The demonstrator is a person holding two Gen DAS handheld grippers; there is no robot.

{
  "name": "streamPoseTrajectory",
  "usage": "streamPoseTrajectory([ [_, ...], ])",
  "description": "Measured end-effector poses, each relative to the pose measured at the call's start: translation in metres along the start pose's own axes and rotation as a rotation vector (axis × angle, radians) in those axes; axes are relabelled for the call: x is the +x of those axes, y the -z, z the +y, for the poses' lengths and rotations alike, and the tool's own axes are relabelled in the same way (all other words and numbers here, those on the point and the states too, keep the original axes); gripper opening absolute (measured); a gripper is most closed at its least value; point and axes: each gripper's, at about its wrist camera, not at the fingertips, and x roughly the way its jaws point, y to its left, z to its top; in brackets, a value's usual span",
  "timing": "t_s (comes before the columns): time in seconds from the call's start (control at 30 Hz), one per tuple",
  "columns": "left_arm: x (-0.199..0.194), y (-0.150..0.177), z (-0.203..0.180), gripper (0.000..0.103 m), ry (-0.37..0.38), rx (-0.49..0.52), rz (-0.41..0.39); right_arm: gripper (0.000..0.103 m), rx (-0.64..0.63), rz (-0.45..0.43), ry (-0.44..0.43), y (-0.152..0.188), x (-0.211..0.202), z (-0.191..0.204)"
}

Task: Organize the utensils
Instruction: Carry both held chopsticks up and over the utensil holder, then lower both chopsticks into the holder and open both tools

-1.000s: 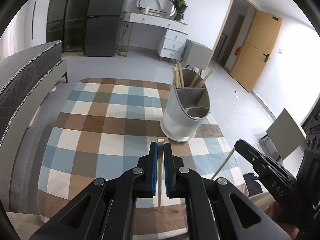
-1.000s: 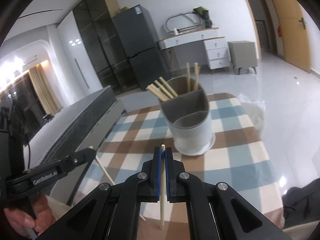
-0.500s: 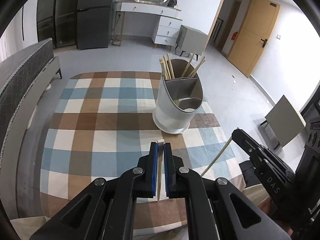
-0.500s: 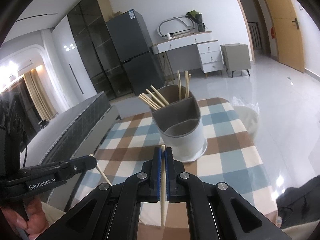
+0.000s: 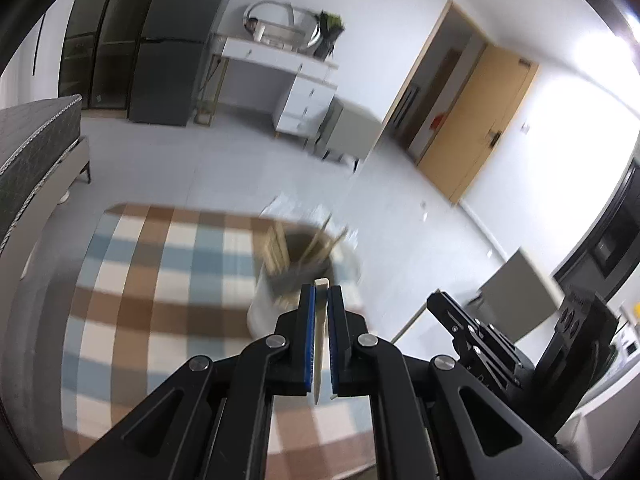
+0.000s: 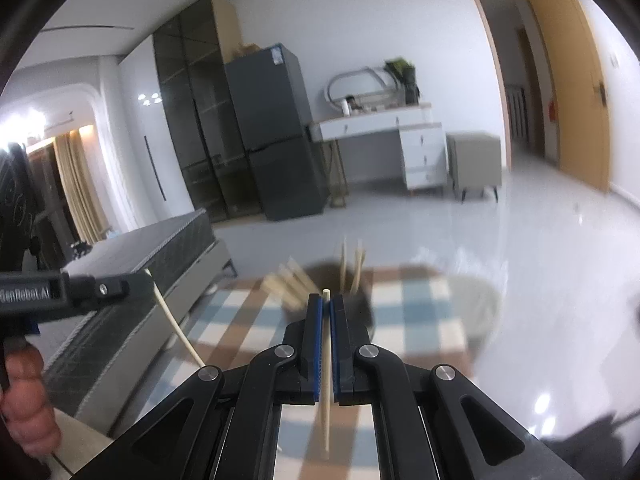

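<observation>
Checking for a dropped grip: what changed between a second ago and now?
Both grippers have risen: in both views the utensil holder sits lower and closer under the fingertips, now blurred. Nothing was grasped or released. The left gripper stays shut on its chopstick, the right gripper on its chopstick. Holder, its chopsticks and checked tablecloth look unmoved.

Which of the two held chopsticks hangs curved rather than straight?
The left gripper's chopstick: in the right wrist view it bows below the left gripper. The right gripper's chopstick, clamped by the right gripper, runs straight.
</observation>
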Motion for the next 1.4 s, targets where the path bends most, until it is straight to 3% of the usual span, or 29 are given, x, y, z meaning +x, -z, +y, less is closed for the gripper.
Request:
streamPoseTrajectory([
  [0.27,0.015,-0.063,0.008,0.001,0.042,-0.076,-0.108,0.003,-0.135,-0.077,-0.023,-0.088,0.014,0.005],
  [0.57,0.050,-0.092,0.042,0.001,0.039,-0.140,-0.142,0.003,-0.190,-0.083,-0.077,-0.131,0.069,0.026],
  [0.93,0.091,-0.084,0.064,0.001,0.024,-0.141,-0.093,0.003,-0.280,0.008,-0.131,-0.119,0.135,0.044],
  [1.4,0.104,-0.067,0.050,0.001,-0.003,-0.074,-0.016,0.003,-0.264,0.125,-0.117,-0.073,0.157,0.017],
])
